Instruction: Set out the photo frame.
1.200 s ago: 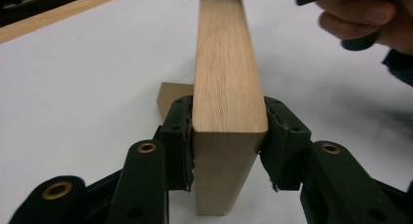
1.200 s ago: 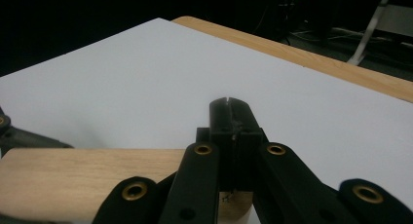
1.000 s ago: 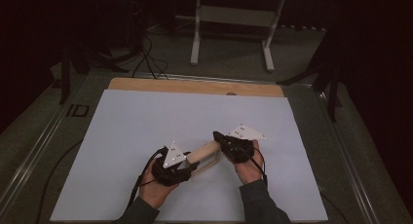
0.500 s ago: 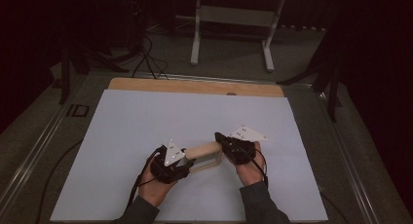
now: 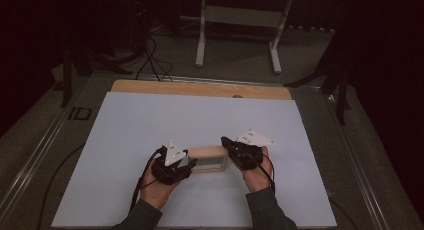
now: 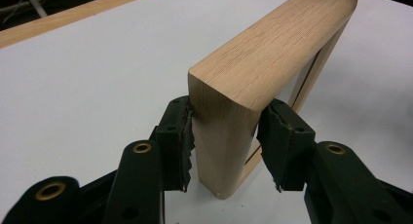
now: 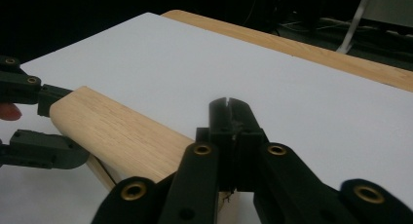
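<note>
A light oak frame (image 5: 207, 159) stands on edge on the white sheet (image 5: 200, 115), between my two hands. My left gripper (image 5: 189, 162) is at its left end. In the left gripper view both pads press the frame's (image 6: 272, 44) end post, and the jaws of that gripper (image 6: 225, 117) have just been closing on it. My right gripper (image 5: 226, 141) is at the frame's right end. In the right gripper view its jaws (image 7: 229, 104) stand together above the frame's top rail (image 7: 122, 136); they have just parted slightly and I see nothing between them. The left gripper (image 7: 68, 126) shows at the far end.
The white sheet covers most of a wooden tabletop whose bare strip (image 5: 200, 88) shows along the far edge. Beyond the table are a white stand (image 5: 240, 15) and cables (image 5: 150, 60) on the dark floor. Cables trail from both grippers towards the person.
The frame was slanted between the grippers, its right end farther away; now it lies level across the sheet. The left hand has shifted slightly with it. The right hand has stayed put.
</note>
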Motion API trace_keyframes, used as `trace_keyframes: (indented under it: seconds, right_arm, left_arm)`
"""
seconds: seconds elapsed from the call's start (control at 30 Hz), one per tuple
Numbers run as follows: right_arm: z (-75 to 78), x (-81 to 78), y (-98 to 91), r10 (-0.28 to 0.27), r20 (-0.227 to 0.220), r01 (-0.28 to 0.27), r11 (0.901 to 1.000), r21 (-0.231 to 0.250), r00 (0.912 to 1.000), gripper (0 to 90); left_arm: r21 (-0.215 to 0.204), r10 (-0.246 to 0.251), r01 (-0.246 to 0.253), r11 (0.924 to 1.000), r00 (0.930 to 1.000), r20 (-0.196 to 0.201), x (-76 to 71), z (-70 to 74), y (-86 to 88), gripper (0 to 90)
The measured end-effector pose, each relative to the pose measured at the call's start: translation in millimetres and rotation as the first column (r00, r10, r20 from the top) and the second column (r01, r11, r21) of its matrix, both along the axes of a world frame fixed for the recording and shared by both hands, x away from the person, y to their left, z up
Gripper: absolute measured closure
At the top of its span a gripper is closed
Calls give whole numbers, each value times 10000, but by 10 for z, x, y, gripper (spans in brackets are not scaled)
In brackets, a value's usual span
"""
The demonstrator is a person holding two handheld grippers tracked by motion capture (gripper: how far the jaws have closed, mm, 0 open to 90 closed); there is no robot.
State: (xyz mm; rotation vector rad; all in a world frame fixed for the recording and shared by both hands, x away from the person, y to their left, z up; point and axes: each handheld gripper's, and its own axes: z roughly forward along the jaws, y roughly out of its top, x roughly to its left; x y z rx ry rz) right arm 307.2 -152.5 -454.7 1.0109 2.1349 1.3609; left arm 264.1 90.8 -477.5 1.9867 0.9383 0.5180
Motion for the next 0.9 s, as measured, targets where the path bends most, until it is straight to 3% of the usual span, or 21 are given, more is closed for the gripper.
trace_keyframes:
  seconds: [0.3, 0.5, 0.6, 0.9]
  right_arm:
    - [27, -4, -40, 135, 92, -137, 9997, 207, 9999, 717]
    - [61, -28, -72, 623, -6, -623, 9978, 239, 9981, 610]
    - [68, -33, -97, 967, -242, -964, 9952, 154, 9950, 503]
    - [34, -62, -109, 1404, -399, -1406, 9901, -29, 9893, 446]
  left_arm:
    - [-93, -24, 24, 10000, 10000, -25, 7, -5, 7, 565]
    - [-138, -45, 44, 9999, 10000, -68, 13, -6, 13, 565]
    - [-175, -60, 59, 9998, 9999, -87, 18, -7, 16, 565]
    - [-182, -59, 58, 9998, 9999, -98, 24, -8, 20, 565]
